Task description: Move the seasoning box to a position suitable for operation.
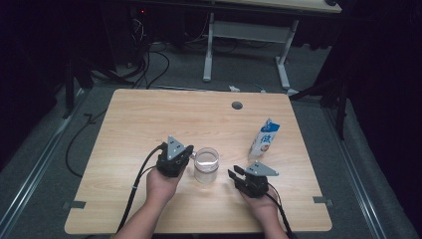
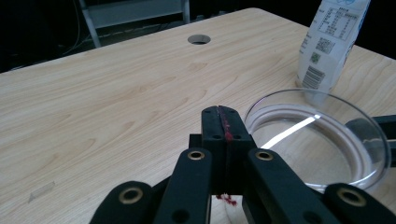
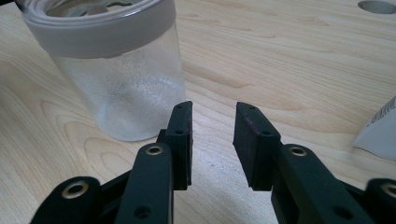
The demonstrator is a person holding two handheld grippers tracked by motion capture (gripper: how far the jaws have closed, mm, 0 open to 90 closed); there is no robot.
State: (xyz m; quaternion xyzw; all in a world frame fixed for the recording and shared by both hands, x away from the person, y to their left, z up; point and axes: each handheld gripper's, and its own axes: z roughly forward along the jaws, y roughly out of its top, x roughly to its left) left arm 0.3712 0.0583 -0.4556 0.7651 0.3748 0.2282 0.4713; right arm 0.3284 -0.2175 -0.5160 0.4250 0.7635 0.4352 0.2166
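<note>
A clear plastic cup [image 1: 206, 164] stands upright near the table's front middle, between my two grippers. My left gripper [image 1: 189, 155] sits just left of the cup, its jaws pressed together. In the left gripper view the cup's rim [image 2: 317, 140] lies just right of the shut left gripper [image 2: 222, 122], and a thin red trace runs along the seam. My right gripper [image 1: 237, 173] rests right of the cup and points toward it. In the right gripper view the right gripper [image 3: 212, 128] is open with nothing between its pads, a short way from the frosted cup [image 3: 116, 79].
A white and blue milk carton [image 1: 263, 138] [image 2: 329, 46] stands upright behind the right gripper; its corner [image 3: 380, 133] shows at the right edge. The wooden table [image 1: 149, 114] has a cable hole [image 1: 237, 105] at the back. Cables and another desk's white legs [image 1: 208, 55] are on the floor beyond.
</note>
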